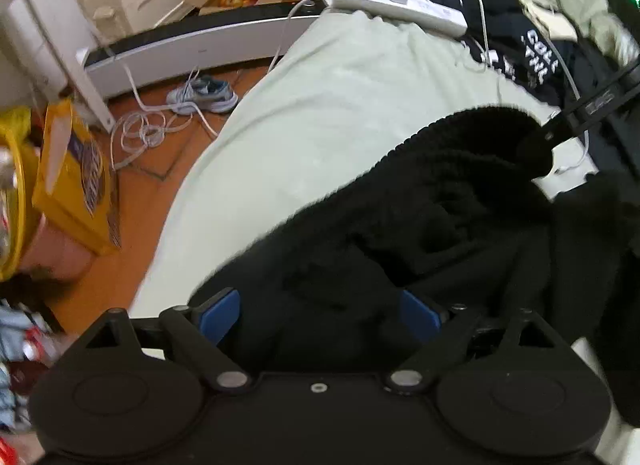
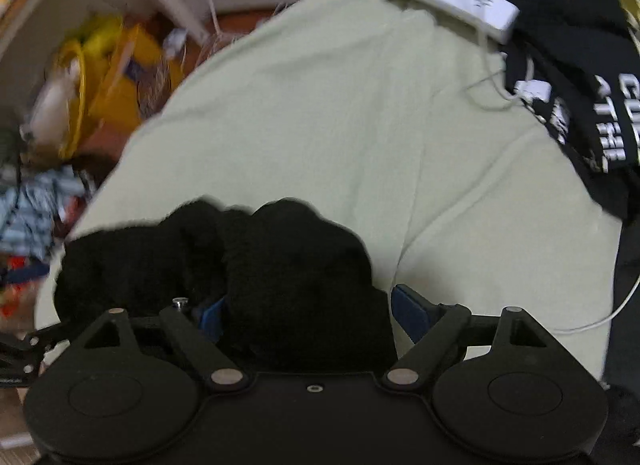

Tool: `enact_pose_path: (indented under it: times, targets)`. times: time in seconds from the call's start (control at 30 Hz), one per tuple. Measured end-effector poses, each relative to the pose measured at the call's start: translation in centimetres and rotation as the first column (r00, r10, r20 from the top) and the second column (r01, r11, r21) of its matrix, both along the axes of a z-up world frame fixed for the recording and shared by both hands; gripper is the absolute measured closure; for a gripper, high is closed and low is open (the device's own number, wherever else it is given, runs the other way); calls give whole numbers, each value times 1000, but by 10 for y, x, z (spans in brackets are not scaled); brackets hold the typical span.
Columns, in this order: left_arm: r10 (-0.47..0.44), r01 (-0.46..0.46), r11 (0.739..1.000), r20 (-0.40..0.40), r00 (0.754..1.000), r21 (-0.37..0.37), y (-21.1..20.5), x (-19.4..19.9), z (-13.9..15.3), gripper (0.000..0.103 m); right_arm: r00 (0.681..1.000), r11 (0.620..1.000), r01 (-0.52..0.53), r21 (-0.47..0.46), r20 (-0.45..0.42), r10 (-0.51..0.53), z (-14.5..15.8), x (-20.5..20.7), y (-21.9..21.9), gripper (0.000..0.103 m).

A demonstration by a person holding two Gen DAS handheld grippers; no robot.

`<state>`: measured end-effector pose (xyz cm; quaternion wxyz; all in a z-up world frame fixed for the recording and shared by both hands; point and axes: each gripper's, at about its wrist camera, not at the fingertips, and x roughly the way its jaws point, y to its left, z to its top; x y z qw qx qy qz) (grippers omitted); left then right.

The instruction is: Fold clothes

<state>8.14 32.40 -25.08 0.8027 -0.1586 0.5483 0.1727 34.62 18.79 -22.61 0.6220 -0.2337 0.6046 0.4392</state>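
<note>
here's the black fleece garment (image 1: 420, 225), thick and nubbly, bunched in a rumpled heap on the pale green bedsheet (image 1: 320, 113). its surface is so dark the folds barely read; one ribbed edge curves along the top of the heap in the left wrist view.

left gripper (image 1: 320, 317) sits right at the near edge of the fabric, blue pads (image 1: 220, 313) spread wide, jaws open with fleece lying between them but nothing pinched.

over on the other side, the right gripper (image 2: 306, 313) has a thick wad of the same black fleece (image 2: 280, 265) mounded up between its fingers. the jaws stand wide too, the right pad (image 2: 408, 309) clear of the cloth against the sheet, the left one half buried in fleece. no squeeze on it that shows.

farther up the bed, a white power strip (image 1: 400, 5) lies on the sheet with cables trailing, and beside it a black printed shirt (image 1: 532, 53) with white lettering. on the floor, a sneaker (image 1: 204, 95) and a yellow box (image 1: 76, 181).
</note>
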Motion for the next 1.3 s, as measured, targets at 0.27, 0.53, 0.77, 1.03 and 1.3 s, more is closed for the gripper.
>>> enact_pose_path:
  times: [0.27,0.53,0.77,1.03,1.3]
  targets:
    - [-44,44,999,53,998,3,-6,42,-17,14,894,914,403,-47,234,-382,30,26,-118,13]
    - [-95,98,995,-102,990,19,-9,98,-64,21,647,627,751,-205,40,-761,-41,27,-203,13]
    - [-126,138,988,-163,979,64,-20,102,-73,41,529,527,845,-93,-10,-849,-44,1,-237,89]
    - [-118,130,990,-177,977,58,-28,101,-48,30,468,467,883,42,-6,-884,19,-34,-313,96]
    - [-165,169,985,-139,977,21,-57,93,-17,19,319,323,946,28,90,-943,54,-139,-423,96]
